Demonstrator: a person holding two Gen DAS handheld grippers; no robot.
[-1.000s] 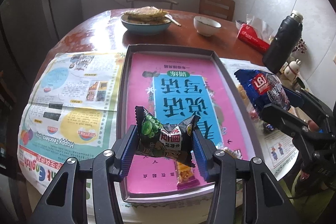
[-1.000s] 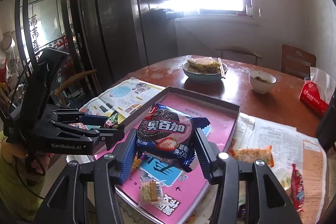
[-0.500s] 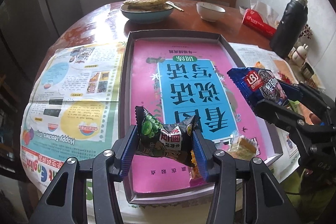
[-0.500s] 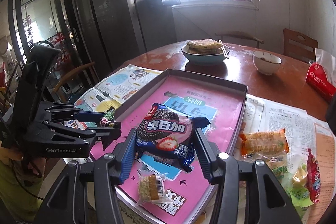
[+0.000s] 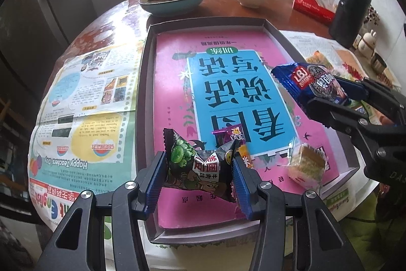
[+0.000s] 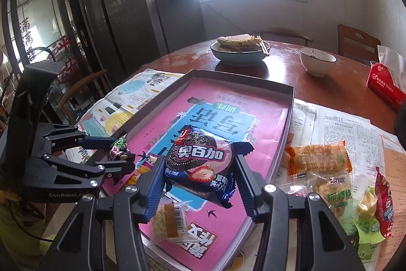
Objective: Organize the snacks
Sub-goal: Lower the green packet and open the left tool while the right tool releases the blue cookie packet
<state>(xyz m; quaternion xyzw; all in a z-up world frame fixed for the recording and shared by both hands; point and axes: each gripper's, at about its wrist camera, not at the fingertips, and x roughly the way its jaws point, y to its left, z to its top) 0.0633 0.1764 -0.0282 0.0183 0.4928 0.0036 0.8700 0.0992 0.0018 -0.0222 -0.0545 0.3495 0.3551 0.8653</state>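
Snacks: two in hand, more split between the tray and the newsprint on the right.
Left gripper (image 5: pixel 199 170): jaws clamped on the green-pea packet (image 5: pixel 200 169), held above the tray's near end.
Right gripper (image 6: pixel 199 175): jaws clamped on the blue cookie packet (image 6: pixel 200 165), held above the tray's near half.
Tray (image 5: pixel 144 83): shallow box lid lined with a pink and blue printed sheet. Already in it: wrapped wafer (image 5: pixel 305 165), purple sachet (image 5: pixel 229 135), orange stick pack (image 5: pixel 245 156), all at the near end.
Loose pile (image 6: pixel 337 184): orange and green packets plus a red one on the newspaper, right of the tray, outside it.
Surface (image 6: pixel 337 83): round wooden top; bowl of flatbread (image 6: pixel 239 50), small white bowl (image 6: pixel 317 61), tissue pack (image 6: pixel 385 85) at the far side.
Risk 1: both grippers sit close over the same near end; releasing together could knock jaws or stack packets on the wafer.
Risk 2: crinkly film grips are shallow; a packet could slip early and land outside the rim.
Risk 3: far half of the tray is bare, so dropping here clusters everything.
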